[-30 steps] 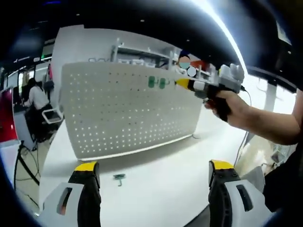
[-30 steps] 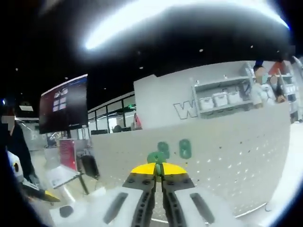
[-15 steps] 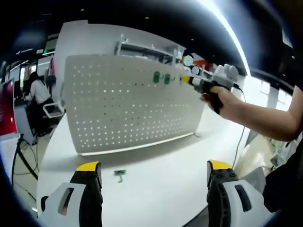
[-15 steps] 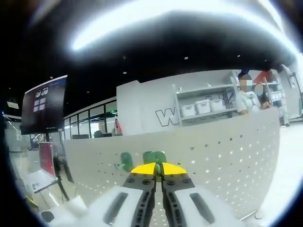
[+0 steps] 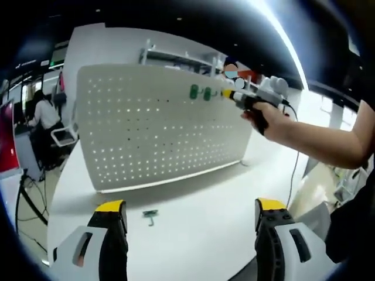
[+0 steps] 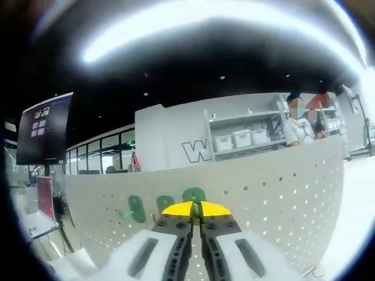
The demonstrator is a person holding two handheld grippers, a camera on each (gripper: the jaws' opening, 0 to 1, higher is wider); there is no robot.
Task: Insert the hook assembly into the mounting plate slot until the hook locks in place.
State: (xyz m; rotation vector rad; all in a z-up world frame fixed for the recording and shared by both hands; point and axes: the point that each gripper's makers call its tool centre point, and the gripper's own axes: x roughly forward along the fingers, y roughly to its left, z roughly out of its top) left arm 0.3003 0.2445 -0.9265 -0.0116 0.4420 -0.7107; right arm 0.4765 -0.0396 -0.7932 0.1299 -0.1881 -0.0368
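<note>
**Third hook at the board, not yet seated**

The right tongs [image 6: 195,206] are pressed together on a green hook [image 6: 194,195], held at the upper part of the white pegboard [image 5: 164,129]; whether its pegs are already in the holes I cannot tell. In the left gripper view the right tongs [image 5: 225,93] sit just right of two green hooks [image 5: 200,92] already hanging on the board. The left tongs [image 5: 186,212] are spread wide, holding nothing, low over the white table [image 5: 199,205]. One more small green hook [image 5: 150,215] lies on the table in front of the board.

Risks, as I judge them: the hook may meet the board tilted, so its pegs miss the holes and it skids on the face. Letting go before it locks would drop it behind or below the board. Pushing hard could rock the freestanding panel, since the left tongs are not bracing it.
</note>
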